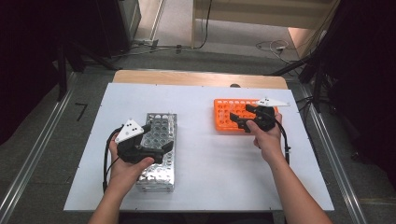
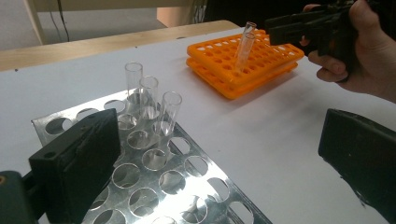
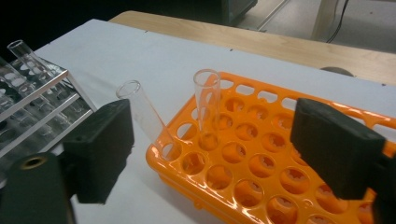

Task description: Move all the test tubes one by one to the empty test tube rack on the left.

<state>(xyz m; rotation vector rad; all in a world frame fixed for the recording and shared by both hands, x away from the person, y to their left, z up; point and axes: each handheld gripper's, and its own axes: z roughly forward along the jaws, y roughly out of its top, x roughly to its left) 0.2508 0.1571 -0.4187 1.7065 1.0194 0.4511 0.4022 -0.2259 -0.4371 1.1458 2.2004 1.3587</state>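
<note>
Clear glass tubes are what I am working with: two stand in the orange rack [image 3: 280, 172], one upright [image 3: 207, 100] and one leaning [image 3: 144, 114] from a hole at the rack's near corner. My right tongs [image 3: 210, 154] sit over that rack with both tubes between the jaws, and I see the pads touching neither, so they are apart. Three more tubes [image 2: 149, 105] stand in the metal rack [image 2: 187, 186] on the left of the white desk [image 1: 210, 154]. My left tongs [image 1: 159, 140] hover over that metal rack, jaws spread wide and holding nothing.
</note>
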